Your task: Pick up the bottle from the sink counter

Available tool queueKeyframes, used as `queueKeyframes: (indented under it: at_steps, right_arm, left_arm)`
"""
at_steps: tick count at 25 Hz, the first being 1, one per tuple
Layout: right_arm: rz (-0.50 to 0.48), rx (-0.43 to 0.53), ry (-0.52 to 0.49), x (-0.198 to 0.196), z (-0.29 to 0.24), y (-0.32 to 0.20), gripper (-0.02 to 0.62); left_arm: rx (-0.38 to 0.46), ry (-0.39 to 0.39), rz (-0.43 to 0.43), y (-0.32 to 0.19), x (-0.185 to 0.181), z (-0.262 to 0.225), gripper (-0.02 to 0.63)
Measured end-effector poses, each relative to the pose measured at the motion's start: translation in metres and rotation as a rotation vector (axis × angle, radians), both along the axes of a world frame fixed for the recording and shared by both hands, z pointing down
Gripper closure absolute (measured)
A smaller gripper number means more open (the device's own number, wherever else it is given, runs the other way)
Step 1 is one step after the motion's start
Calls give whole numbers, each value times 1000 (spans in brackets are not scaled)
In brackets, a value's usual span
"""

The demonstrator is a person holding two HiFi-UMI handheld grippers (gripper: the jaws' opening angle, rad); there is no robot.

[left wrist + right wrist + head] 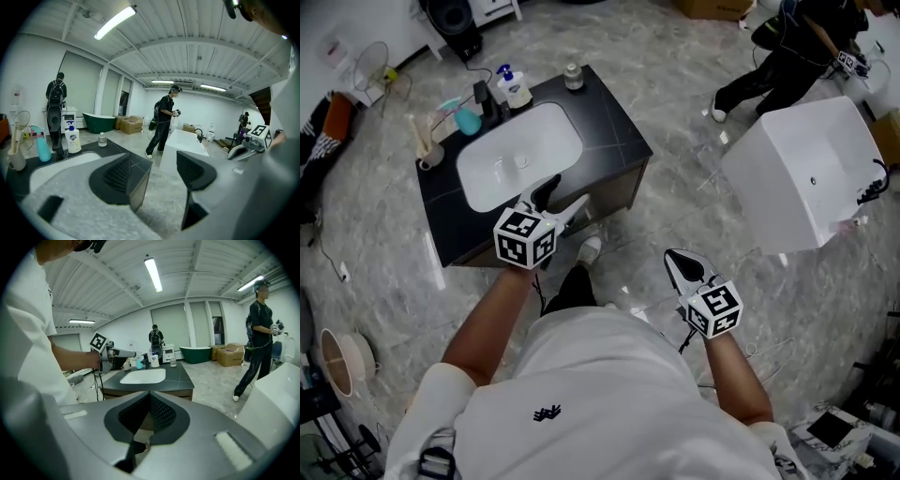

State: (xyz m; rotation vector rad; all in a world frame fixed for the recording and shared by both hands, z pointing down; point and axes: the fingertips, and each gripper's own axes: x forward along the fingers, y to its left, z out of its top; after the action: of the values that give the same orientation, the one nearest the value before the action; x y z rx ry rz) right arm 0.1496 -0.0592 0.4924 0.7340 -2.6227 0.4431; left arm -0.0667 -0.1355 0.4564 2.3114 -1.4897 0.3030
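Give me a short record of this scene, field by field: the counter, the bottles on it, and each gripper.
counter: black sink counter with white basin
bottles: white pump bottle, teal spray bottle, small clear bottle, all along the far side, none held
left gripper: open, empty, over the counter's near edge
right gripper: shut, empty, beside the person, off the counter
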Motion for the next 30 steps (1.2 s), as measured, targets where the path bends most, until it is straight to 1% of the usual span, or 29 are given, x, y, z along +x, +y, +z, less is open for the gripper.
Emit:
queueKeyframes:
  at_steps: [3, 7, 12, 16, 19, 25, 30]
  right_arm:
    - [50, -9, 16, -2, 1, -29, 584]
    - [108, -39, 24, -19, 3, -65, 584]
    - [152, -82, 44, -45, 7, -102, 584]
    - [176, -112, 99, -54, 17, -128, 583]
    - [203, -121, 130, -59, 19, -145, 584]
    - [311, -169, 145, -60, 25, -168, 584]
    - [349, -224, 170, -64, 38, -175, 584]
  left_arm:
    - [11, -11, -11, -49, -17, 3, 287]
    - [6, -35, -15, -117, -47, 14, 278]
    - [-7, -72, -35, -199, -91, 38, 272]
    - [-22, -94, -45, -260, -118, 64, 265]
    - [-43, -110, -59, -300, -136, 85, 252]
    - [-96, -129, -105, -373, -167, 133, 231]
    - [-123, -168, -123, -421, -183, 166, 218]
